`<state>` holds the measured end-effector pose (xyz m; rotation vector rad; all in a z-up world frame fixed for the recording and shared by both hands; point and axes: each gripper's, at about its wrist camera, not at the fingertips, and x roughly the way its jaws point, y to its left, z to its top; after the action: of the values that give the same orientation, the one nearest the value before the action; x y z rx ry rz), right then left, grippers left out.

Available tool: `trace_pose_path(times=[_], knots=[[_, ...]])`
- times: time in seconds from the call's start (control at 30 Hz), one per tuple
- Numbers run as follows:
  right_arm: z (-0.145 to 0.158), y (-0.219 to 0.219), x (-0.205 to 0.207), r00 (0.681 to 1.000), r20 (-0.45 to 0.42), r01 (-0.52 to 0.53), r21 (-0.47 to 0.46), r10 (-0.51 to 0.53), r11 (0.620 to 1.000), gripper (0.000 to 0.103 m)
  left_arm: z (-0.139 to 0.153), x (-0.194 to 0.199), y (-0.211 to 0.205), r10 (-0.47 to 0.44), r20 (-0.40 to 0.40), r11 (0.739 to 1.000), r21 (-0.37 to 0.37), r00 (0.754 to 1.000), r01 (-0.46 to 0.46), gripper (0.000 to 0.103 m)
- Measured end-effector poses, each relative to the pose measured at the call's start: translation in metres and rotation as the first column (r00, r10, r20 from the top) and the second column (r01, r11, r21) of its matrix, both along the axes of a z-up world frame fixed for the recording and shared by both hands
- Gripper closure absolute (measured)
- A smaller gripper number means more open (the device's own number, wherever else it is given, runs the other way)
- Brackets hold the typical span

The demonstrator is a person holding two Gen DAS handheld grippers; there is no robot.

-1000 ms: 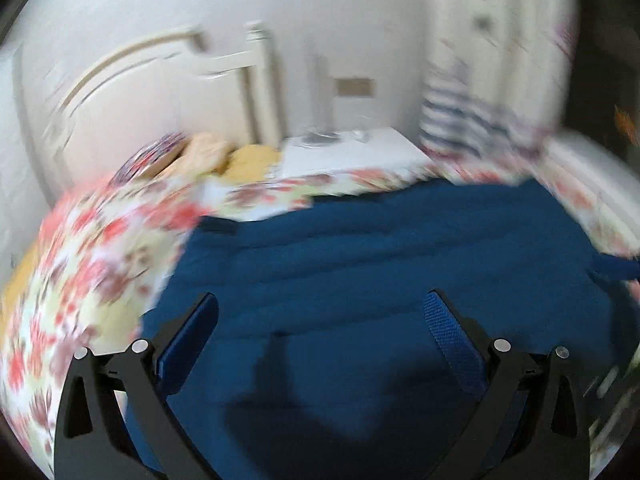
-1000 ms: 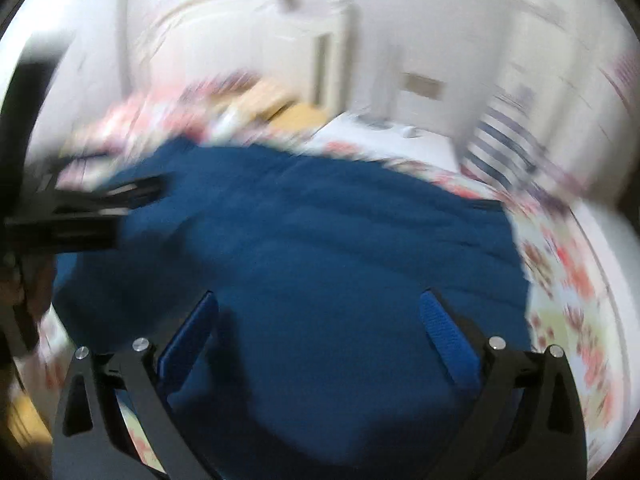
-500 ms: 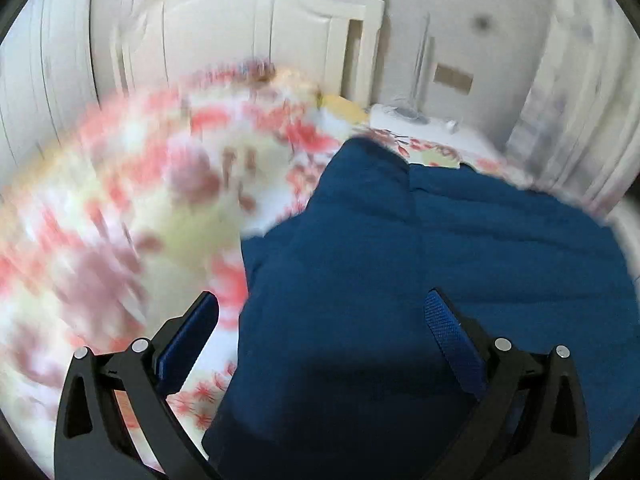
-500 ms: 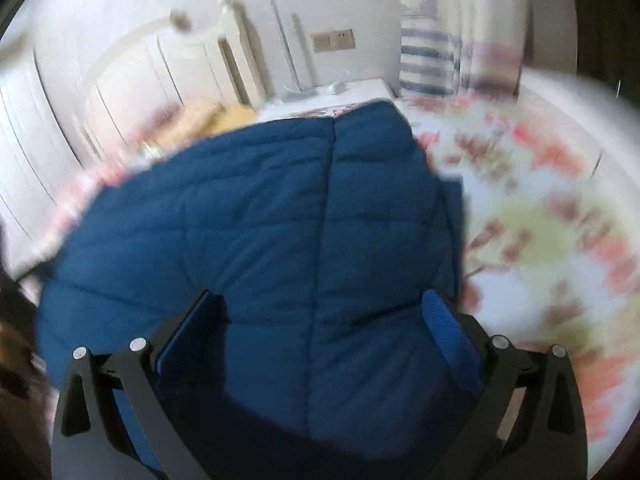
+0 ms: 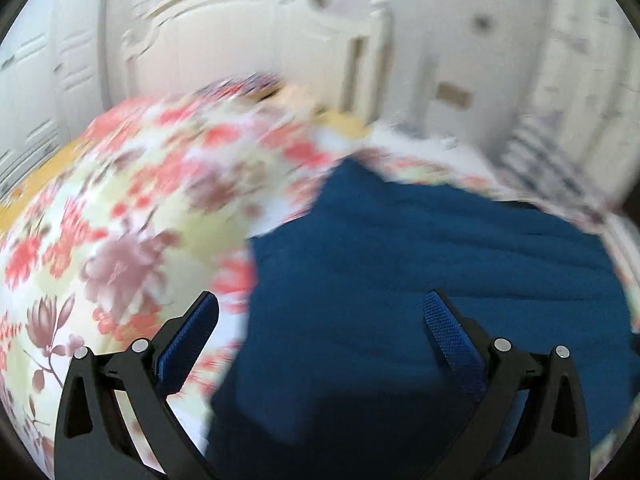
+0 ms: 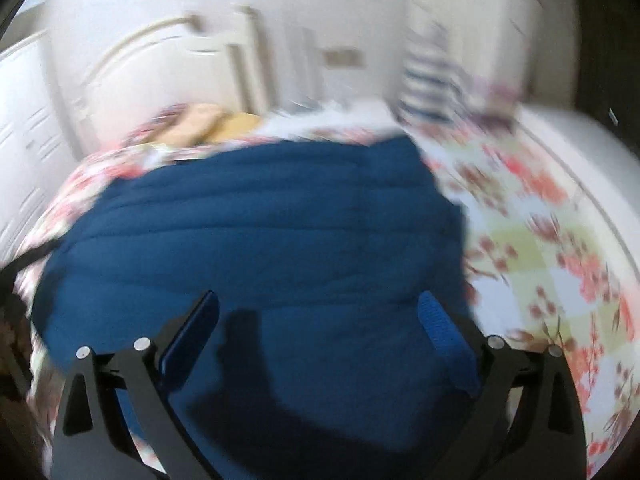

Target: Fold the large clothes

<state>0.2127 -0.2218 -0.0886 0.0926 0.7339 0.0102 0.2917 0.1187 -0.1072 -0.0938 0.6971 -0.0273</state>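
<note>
Now both your left tongs [image 5: 320, 320] and right tongs [image 6: 318, 318] hover agape, empty, above the blue quilted garment [image 6: 256, 240] on the bed [image 6: 540, 248]; next, likely pinch an edge.

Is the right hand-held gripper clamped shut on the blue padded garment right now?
No, the right hand-held gripper stands wide open above the blue padded garment, with nothing pinched between its blue pads.

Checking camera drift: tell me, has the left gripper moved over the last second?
Yes. The left gripper swung left: the white headboard shifted rightward and the floral bedspread fills more view.
</note>
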Motion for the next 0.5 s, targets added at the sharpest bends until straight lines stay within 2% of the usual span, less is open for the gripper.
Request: trace_pose_path(times=[0.1,0.2,0.23,0.27,0.3,0.37,0.43,0.5], knots=[[0.005,0.054,-0.016,0.988,0.009,-0.149,-0.139,0.152,0.979,0.004,0.015,-0.023,-0.047,-0.12,0.05,0.989,0.09,0.992,0.115,0.004],[-0.009,0.081,-0.013,0.981,-0.027,-0.193,-0.172,0.192,0.966,0.004,0.0,-0.03,-0.092,-0.211,0.002,0.963,0.172,0.978,0.207,0.004],[-0.013,0.085,-0.01,0.982,-0.034,-0.189,-0.175,0.186,0.966,0.004,-0.015,-0.03,-0.105,-0.236,-0.042,0.95,0.201,0.971,0.239,0.004],[-0.016,0.086,-0.008,0.984,-0.034,-0.18,-0.181,0.177,0.967,0.003,-0.023,-0.03,-0.109,-0.229,-0.045,0.946,0.227,0.972,0.233,0.004],[-0.017,0.084,-0.007,0.983,-0.035,-0.185,-0.179,0.182,0.966,0.003,-0.027,-0.034,-0.108,-0.228,-0.017,0.947,0.228,0.973,0.226,0.004],[-0.015,0.07,-0.005,0.986,-0.043,-0.169,-0.167,0.164,0.971,0.003,-0.029,-0.037,-0.097,-0.229,-0.022,0.955,0.188,0.973,0.229,0.004],[-0.01,0.044,-0.008,0.995,-0.034,-0.095,-0.145,0.091,0.985,0.003,-0.028,-0.038,-0.08,-0.201,-0.029,0.959,0.197,0.979,0.202,0.004],[-0.01,0.013,-0.009,0.999,-0.036,0.023,-0.138,-0.028,0.99,0.003,-0.029,-0.038,-0.064,-0.15,-0.03,0.966,0.207,0.988,0.153,0.004]])
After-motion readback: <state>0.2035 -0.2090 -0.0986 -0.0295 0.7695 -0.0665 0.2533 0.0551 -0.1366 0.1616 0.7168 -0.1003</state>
